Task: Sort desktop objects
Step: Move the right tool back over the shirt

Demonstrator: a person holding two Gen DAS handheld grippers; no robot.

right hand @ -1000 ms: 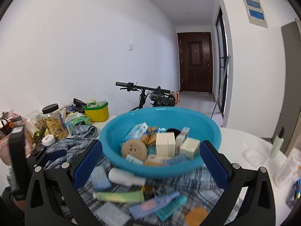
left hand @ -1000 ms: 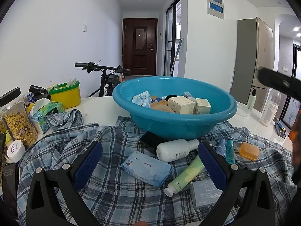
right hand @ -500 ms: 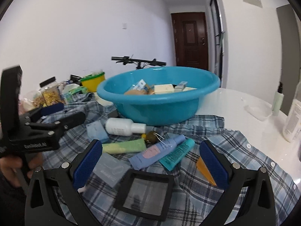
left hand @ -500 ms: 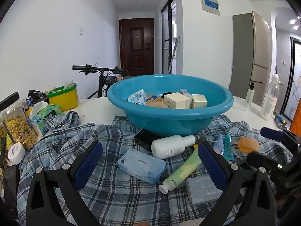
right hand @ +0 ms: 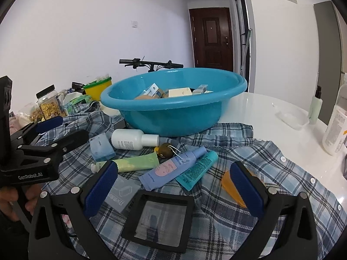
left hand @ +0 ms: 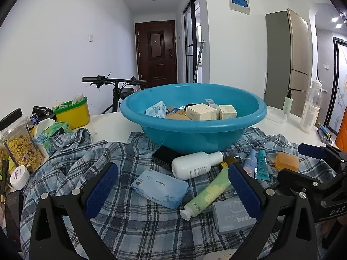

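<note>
Across the plaid shirt (left hand: 121, 223) your tubes and packets lie unsorted, several boxes already in the blue basin (left hand: 195, 127), both grippers (left hand: 173, 188) (right hand: 173, 186) released, empty.

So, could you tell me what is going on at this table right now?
A person holding a gripper in each hand is sorting toiletries into the blue basin, which already contains several small boxes. Both the left gripper and the right gripper are open and hold nothing, hovering low over the plaid shirt. Still lying on the shirt are a white bottle, a green tube, a blue wipes pack, a purple tube and a teal tube.
</note>
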